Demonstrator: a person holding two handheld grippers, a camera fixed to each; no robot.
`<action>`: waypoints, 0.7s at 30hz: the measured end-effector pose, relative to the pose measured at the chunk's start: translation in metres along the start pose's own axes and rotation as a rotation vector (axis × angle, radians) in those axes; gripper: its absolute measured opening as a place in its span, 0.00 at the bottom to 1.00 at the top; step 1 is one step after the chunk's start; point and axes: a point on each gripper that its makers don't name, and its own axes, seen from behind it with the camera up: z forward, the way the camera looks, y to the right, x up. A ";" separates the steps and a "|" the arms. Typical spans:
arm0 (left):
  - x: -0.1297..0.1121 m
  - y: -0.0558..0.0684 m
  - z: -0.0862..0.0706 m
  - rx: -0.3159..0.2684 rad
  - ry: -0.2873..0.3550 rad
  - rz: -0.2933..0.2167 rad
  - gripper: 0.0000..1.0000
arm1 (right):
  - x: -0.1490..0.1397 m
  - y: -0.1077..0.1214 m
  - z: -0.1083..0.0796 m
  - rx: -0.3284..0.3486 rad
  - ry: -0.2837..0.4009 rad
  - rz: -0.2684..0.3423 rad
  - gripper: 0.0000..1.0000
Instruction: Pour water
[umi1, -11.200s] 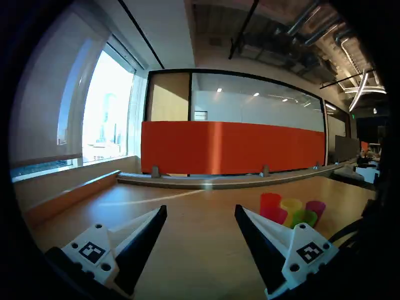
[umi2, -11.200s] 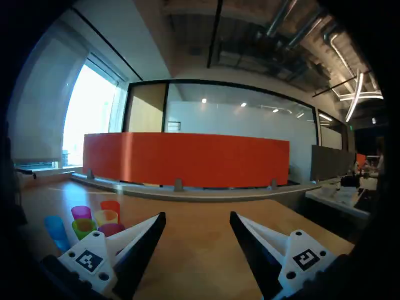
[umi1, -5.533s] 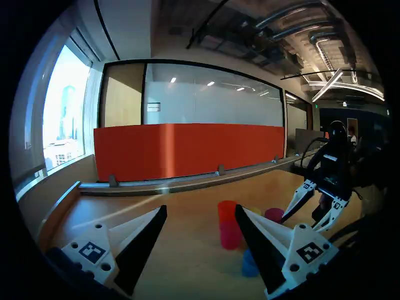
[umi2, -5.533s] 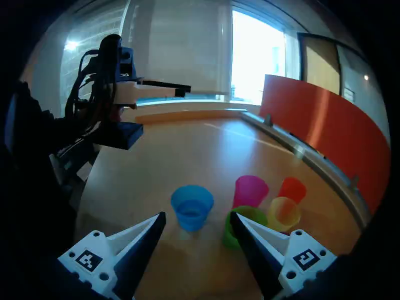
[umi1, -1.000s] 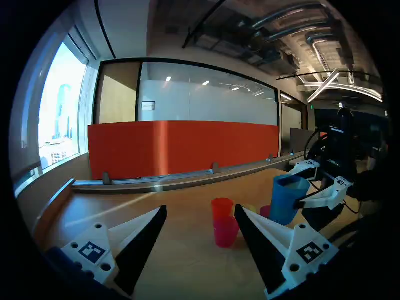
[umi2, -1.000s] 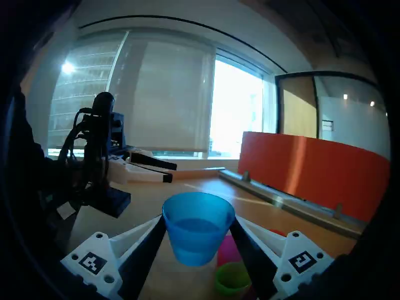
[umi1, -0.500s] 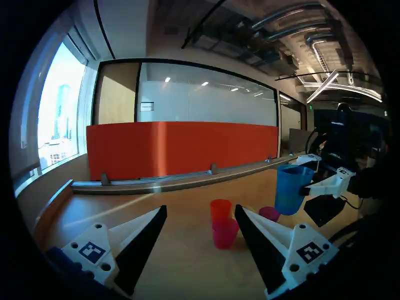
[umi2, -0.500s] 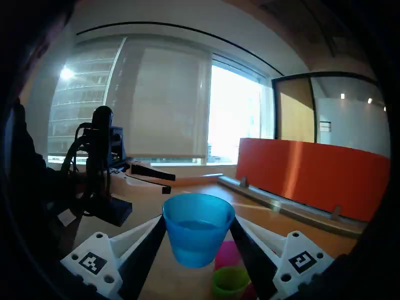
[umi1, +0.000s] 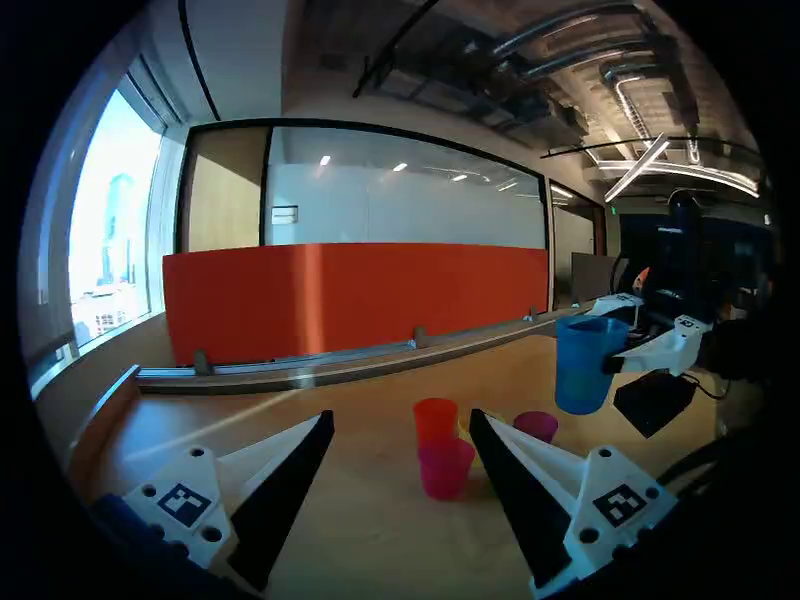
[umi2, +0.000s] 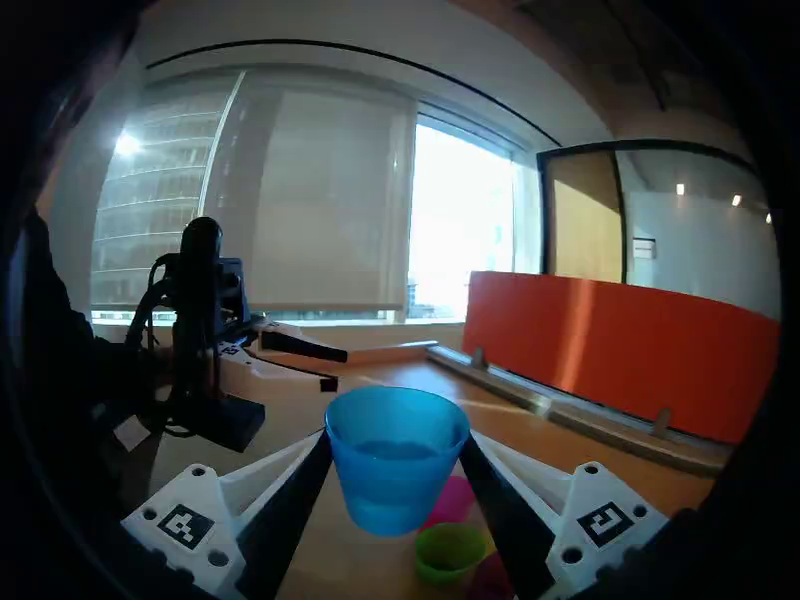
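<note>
Water (umi2: 396, 450) sits in the blue cup (umi2: 397, 470), which the right gripper (umi2: 395, 440) clamps between both fingers, one on each side wall just under the rim. In the left gripper view that cup (umi1: 585, 365) hangs off the table (umi1: 250, 425), close to upright, above and just right of the purple cup (umi1: 536, 425). The left gripper (umi1: 400, 418) is spread wide and holds nothing; bare wood lies between its fingers. Just beyond its tips stand the pink cup (umi1: 446, 468) and, behind it and touching or nearly so, the orange cup (umi1: 437, 420). In the right gripper view a green cup (umi2: 450, 552) stands below the blue one, beside the pink cup. To the left of the cups the table is open up to a raised wooden ledge (umi1: 105, 415) under the window (umi1: 105, 250); the far edge ends at a metal rail (umi1: 330, 365) carrying an orange screen (umi1: 350, 295). The blue cup is translucent, tapering to its base, with a smooth round rim. The water looks to reach roughly halfway up, though the tinted wall makes the level hard to judge.
</note>
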 end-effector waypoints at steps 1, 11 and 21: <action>0.000 0.000 0.001 -0.002 0.000 0.000 1.00 | -0.001 0.001 -0.001 -0.003 -0.004 -0.002 0.91; -0.003 0.008 0.012 -0.034 0.001 -0.003 1.00 | 0.005 0.010 -0.013 -0.027 -0.013 -0.010 0.91; -0.014 0.031 0.024 -0.121 -0.015 0.014 1.00 | 0.008 0.020 -0.024 -0.056 -0.028 -0.020 0.91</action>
